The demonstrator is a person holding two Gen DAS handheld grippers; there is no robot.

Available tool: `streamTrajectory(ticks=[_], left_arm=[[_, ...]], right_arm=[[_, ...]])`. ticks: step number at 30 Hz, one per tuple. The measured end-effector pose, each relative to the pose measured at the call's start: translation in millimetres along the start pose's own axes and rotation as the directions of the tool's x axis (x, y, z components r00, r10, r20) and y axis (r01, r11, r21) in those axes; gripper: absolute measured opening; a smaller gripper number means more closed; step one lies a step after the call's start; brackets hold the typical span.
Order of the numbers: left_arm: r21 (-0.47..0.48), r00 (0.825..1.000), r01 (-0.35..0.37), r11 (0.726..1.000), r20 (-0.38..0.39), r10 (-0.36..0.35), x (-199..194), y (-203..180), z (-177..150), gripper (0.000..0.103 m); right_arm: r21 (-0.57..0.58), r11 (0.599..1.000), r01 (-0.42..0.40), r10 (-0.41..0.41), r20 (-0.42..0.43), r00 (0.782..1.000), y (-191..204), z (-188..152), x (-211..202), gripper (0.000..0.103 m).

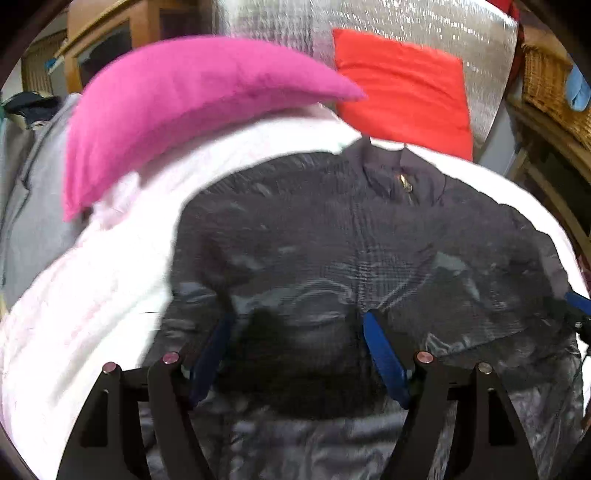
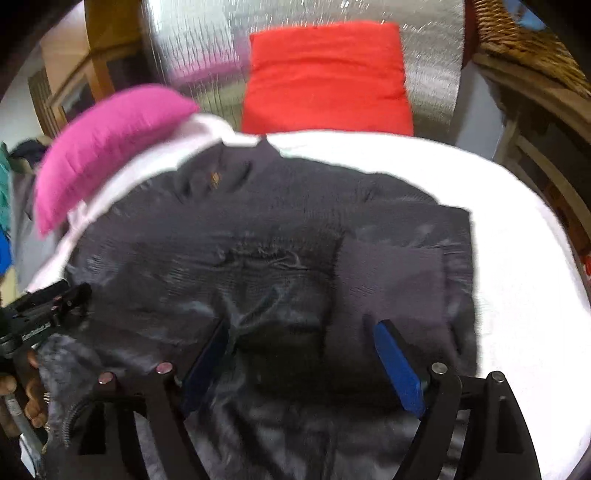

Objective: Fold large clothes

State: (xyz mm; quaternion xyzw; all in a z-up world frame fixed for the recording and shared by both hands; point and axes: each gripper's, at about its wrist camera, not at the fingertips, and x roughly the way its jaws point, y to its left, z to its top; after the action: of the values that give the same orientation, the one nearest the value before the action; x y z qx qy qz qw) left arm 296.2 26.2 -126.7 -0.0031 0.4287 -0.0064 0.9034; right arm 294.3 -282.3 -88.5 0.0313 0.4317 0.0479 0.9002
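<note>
I am working in a home, most likely a bedroom. A bed (image 2: 517, 288) with a white cover fills the foreground, and a dark jacket (image 2: 280, 236) lies spread on it. At its head sit a magenta pillow (image 1: 177, 107) and a red pillow (image 2: 327, 77), the red one propped against a silvery quilted foil sheet (image 1: 424, 29). A wooden cabinet with glass doors (image 1: 110, 40) stands at the far left, with more clothes (image 1: 29, 107) heaped near it. On the right, a woven wicker basket (image 1: 550, 92) rests on a wooden shelf (image 2: 532, 96). Soft furnishings and laundry mark this as domestic.
</note>
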Motion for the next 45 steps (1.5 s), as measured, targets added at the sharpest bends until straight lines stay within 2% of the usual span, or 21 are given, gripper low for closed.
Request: streamTrajectory(ticks=[6,16,25,31,45], left_arm=[[-0.02,0.999,-0.032,0.999,-0.004,0.032,-39,24,-19,0.075],[-0.046,0.998,-0.051,0.998,0.028,0.052,-121,42,-76,0.075],[-0.069,0.999,-0.032,0.997,0.041,0.034,-166,41,-122,0.075],[-0.074,0.999,-0.027,0.997,0.034,0.03,-176,44,-141,0.075],[-0.107,0.999,-0.038,0.994,-0.013,0.037,-167,66,-169,0.075]], right_arm=[[0.034,0.999,-0.004,0.003,0.013,1.0,-29,-37,-57,0.084],[0.198,0.978,-0.061,0.061,0.003,0.998,-72,-161,-144,0.084],[0.302,0.948,-0.101,0.108,-0.005,0.994,-80,-235,-171,0.084],[0.306,0.945,-0.117,0.123,-0.003,0.992,-67,-255,-177,0.084],[0.316,0.945,-0.09,0.093,0.006,0.996,-65,-262,-179,0.084]])
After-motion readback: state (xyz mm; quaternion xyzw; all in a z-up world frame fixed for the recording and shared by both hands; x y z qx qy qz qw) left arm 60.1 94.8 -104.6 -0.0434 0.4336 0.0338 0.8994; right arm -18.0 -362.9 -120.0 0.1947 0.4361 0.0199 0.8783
